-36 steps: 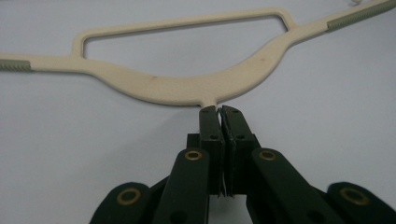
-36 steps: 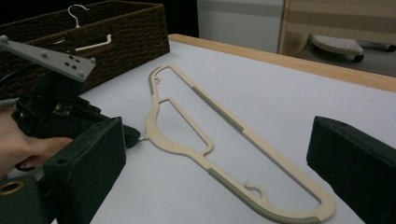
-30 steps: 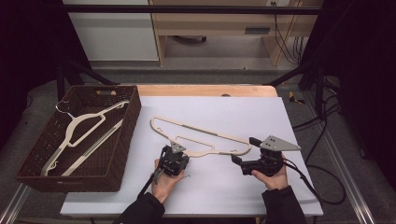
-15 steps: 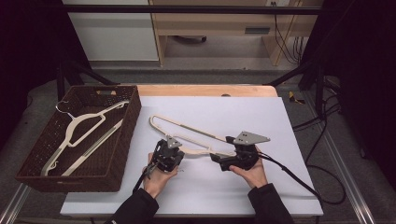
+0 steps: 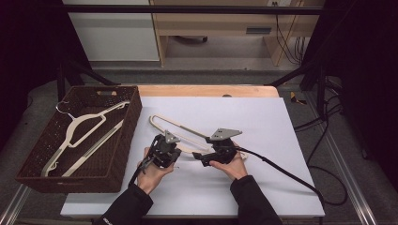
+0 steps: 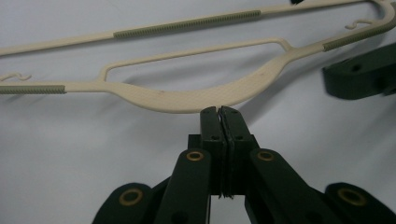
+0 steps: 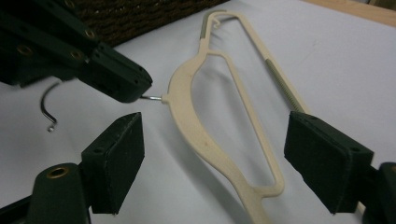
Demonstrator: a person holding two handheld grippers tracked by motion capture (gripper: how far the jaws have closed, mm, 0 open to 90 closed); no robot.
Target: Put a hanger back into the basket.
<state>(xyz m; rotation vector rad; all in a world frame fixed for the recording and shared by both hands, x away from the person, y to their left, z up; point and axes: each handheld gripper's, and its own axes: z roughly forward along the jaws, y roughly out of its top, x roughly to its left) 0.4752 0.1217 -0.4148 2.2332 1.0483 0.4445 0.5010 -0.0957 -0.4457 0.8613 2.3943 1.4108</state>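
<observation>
A cream plastic hanger [image 5: 178, 125] lies across the white sheet. My left gripper [image 5: 174, 149] is shut on its thin metal hook, right at the hanger's middle [image 6: 187, 100]; the pads [image 6: 218, 112] meet with the wire pinched between them. In the right gripper view the hook [image 7: 46, 109] curls out behind the left gripper [image 7: 116, 77]. My right gripper [image 7: 219, 163] stands open astride the hanger's shoulder [image 7: 187, 107], pads clear of it on both sides. Its jaws have just been closing. It sits close to the right of the left gripper [image 5: 197, 157].
A dark wicker basket [image 5: 126, 136] stands at the table's left edge and holds two more cream hangers [image 5: 80, 129]. The right gripper's black cable [image 5: 281, 171] trails off to the right. A wooden table edge [image 5: 206, 90] runs along the back.
My right hand has slid left along the hanger toward the left gripper, and its jaws have narrowed. The left gripper has lifted a little with the hook.
</observation>
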